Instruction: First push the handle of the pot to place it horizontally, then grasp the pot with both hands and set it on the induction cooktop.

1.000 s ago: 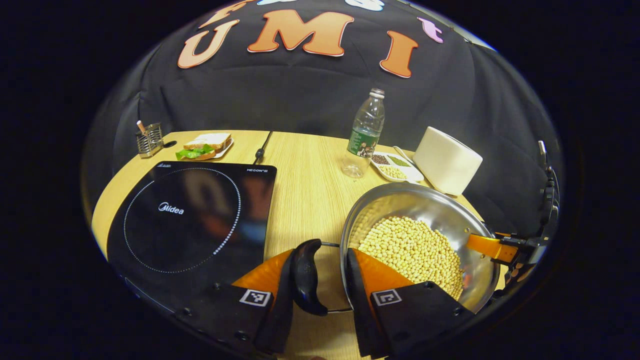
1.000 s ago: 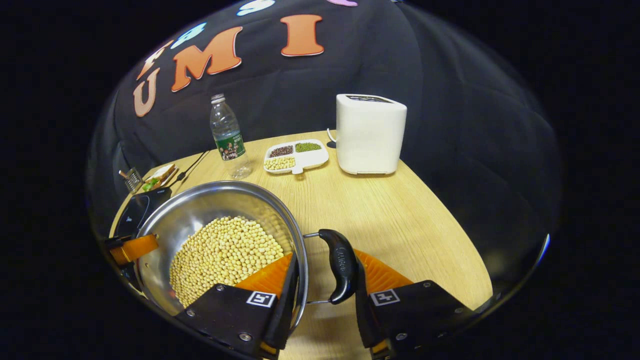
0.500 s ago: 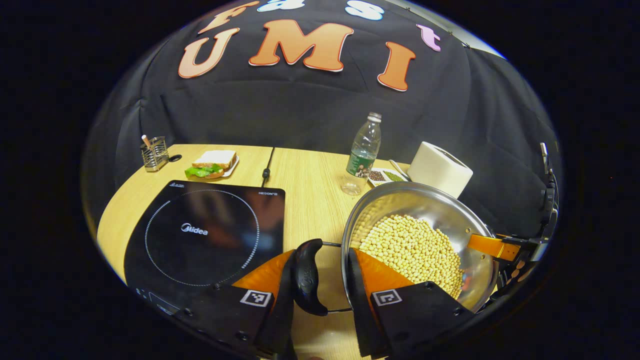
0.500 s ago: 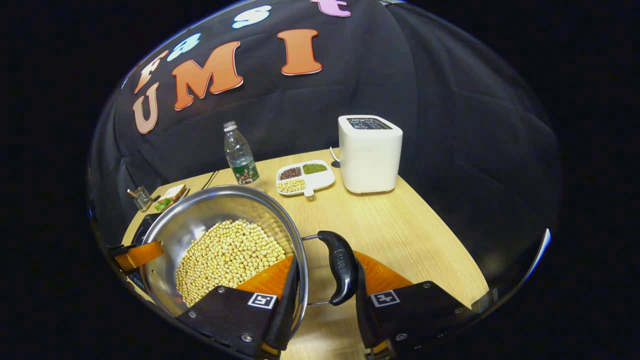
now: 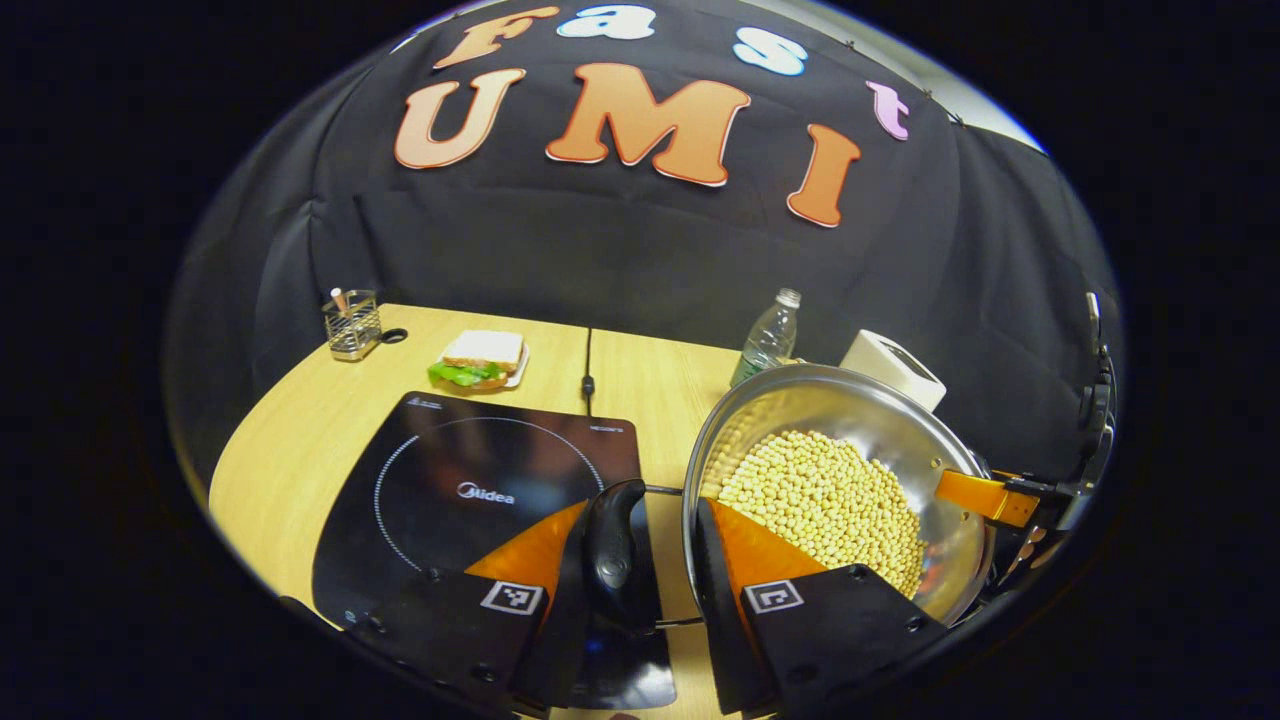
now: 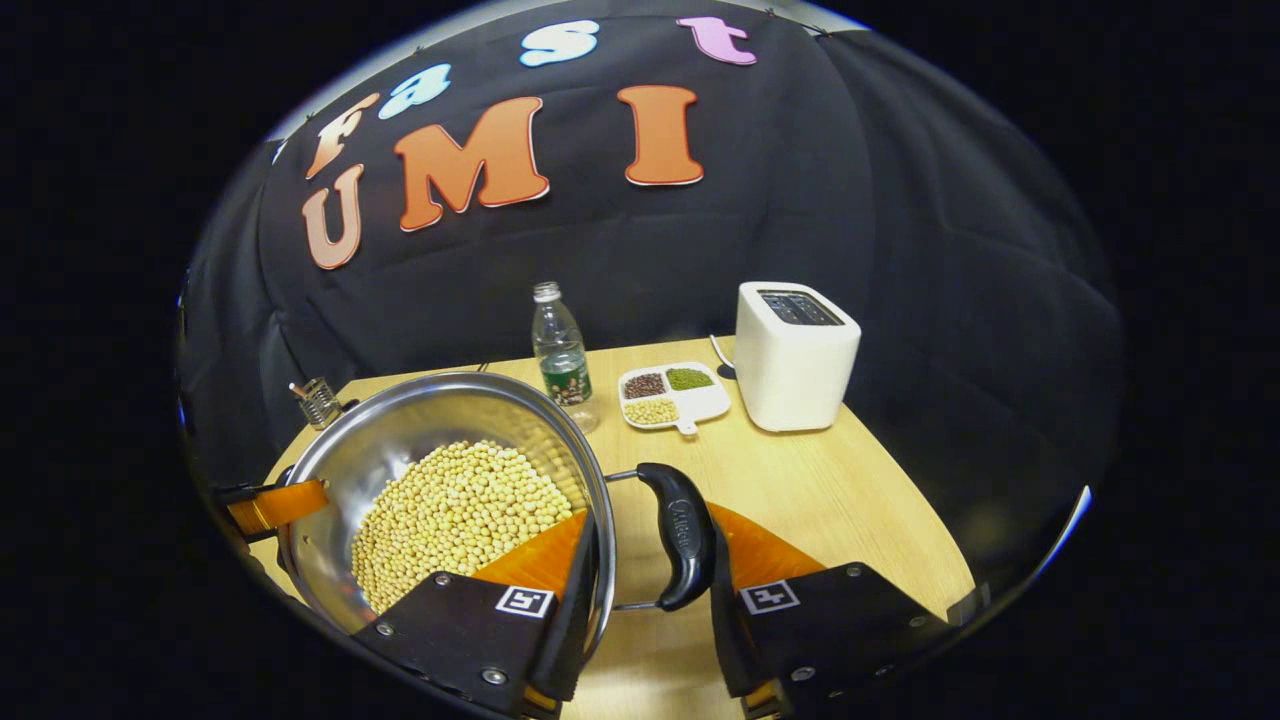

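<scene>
Your left gripper (image 5: 640, 560) is clenched on the pot's (image 5: 850, 420) left black handle (image 5: 612, 545); your right gripper (image 6: 645, 560) is clenched on the other handle (image 6: 680, 535). Both handles lie level, so the pot's handle-to-handle axis runs between your grippers. Pot sits upright, full of soybeans (image 5: 820, 500), held just right of the induction cooktop (image 5: 480, 490), left handle over the cooktop's near right corner, above the counter (image 6: 800, 480).

sandwich (image 5: 483, 357) behind cooktop (image 5: 480, 490), bottle (image 6: 562, 352) left of toaster (image 6: 795, 355)
</scene>
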A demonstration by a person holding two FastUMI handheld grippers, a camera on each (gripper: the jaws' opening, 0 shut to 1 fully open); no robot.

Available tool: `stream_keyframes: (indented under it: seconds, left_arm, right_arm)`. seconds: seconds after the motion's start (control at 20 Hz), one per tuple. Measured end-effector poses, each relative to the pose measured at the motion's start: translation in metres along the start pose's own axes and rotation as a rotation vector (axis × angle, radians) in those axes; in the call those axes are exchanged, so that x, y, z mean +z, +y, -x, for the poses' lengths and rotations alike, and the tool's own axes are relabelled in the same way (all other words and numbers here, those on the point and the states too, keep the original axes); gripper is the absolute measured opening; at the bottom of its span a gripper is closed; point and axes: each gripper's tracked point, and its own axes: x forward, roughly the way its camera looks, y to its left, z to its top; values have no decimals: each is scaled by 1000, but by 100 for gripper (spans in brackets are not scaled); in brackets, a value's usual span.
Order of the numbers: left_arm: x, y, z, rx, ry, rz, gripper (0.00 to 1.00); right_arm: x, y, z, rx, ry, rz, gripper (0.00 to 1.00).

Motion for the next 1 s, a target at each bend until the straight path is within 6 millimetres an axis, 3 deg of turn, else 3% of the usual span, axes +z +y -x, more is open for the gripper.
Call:
stream_keyframes:
  seconds: [0.2,0.25,0.5,0.75,1.0]
  left_arm:
    - [12,37,12,28,-7,7,56]
    - [15,47,14,33,-10,13,61]
    - [21,93,30,69,-14,39,59]
    - [28,142,45,118,-16,46,59]
    - [27,190,46,155,0,75,59]
  right_arm:
    - [6,38,1,33,-4,18,53]
    - [7,48,1,41,-4,22,53]
    - [12,93,1,80,-11,51,53]
    - [4,143,-5,129,6,57,53]
    - [-6,187,-16,165,30,77,53]
